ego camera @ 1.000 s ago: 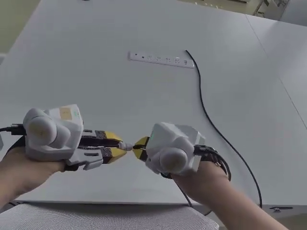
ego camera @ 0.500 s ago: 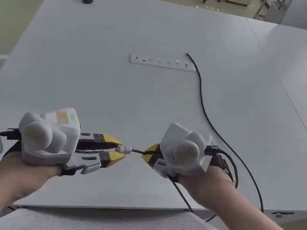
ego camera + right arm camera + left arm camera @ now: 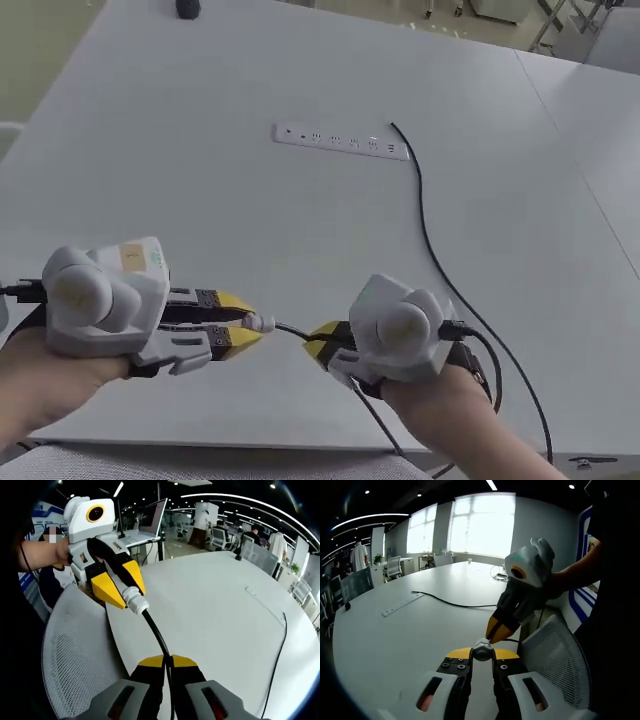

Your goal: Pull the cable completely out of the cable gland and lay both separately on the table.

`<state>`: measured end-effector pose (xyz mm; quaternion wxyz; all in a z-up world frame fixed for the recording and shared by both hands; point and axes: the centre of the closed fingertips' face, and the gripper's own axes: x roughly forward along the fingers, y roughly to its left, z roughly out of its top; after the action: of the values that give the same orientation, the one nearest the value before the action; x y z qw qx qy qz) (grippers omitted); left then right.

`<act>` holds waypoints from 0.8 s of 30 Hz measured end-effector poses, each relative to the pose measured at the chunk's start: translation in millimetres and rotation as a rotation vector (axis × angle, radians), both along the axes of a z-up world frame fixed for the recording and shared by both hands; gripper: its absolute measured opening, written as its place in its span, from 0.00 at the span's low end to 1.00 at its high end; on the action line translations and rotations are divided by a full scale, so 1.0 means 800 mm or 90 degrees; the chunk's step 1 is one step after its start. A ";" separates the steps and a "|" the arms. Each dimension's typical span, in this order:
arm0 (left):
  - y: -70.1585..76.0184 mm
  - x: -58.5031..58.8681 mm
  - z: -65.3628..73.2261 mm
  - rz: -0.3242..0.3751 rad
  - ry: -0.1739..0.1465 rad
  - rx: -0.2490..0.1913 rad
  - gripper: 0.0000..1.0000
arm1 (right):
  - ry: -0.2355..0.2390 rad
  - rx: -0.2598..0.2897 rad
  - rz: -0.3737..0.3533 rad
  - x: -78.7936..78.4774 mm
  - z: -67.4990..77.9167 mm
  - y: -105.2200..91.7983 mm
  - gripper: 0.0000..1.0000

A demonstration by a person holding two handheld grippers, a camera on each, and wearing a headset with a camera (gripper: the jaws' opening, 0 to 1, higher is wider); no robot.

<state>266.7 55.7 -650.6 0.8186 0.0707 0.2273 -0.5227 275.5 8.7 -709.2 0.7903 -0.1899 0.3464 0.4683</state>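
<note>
With left fingers (image 3: 232, 298) clamped on the cable gland (image 3: 259, 323) and right fingers (image 3: 323, 334) pinching the cable (image 3: 291, 330), draw straight apart.

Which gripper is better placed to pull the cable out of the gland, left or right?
Probably right: the right gripper is shut on the cable with a bare stretch to the gland, which the left gripper holds.
</note>
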 end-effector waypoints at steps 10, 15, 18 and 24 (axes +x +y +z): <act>0.004 0.007 0.001 0.005 0.000 -0.002 0.15 | 0.018 -0.007 -0.032 0.000 -0.016 -0.022 0.00; 0.000 0.006 0.000 0.003 0.002 -0.005 0.15 | 0.014 -0.009 -0.037 0.005 -0.014 -0.024 0.00; -0.004 0.005 -0.002 -0.001 0.004 -0.005 0.15 | 0.010 -0.016 -0.039 0.009 -0.012 -0.027 0.00; -0.005 0.005 -0.007 -0.001 0.009 -0.007 0.15 | -0.003 0.003 -0.052 0.026 0.009 -0.028 0.00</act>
<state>270.8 52.1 -656.3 0.8169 0.0628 0.2301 -0.5252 296.3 -13.7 -702.0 0.8100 -0.1754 0.3507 0.4359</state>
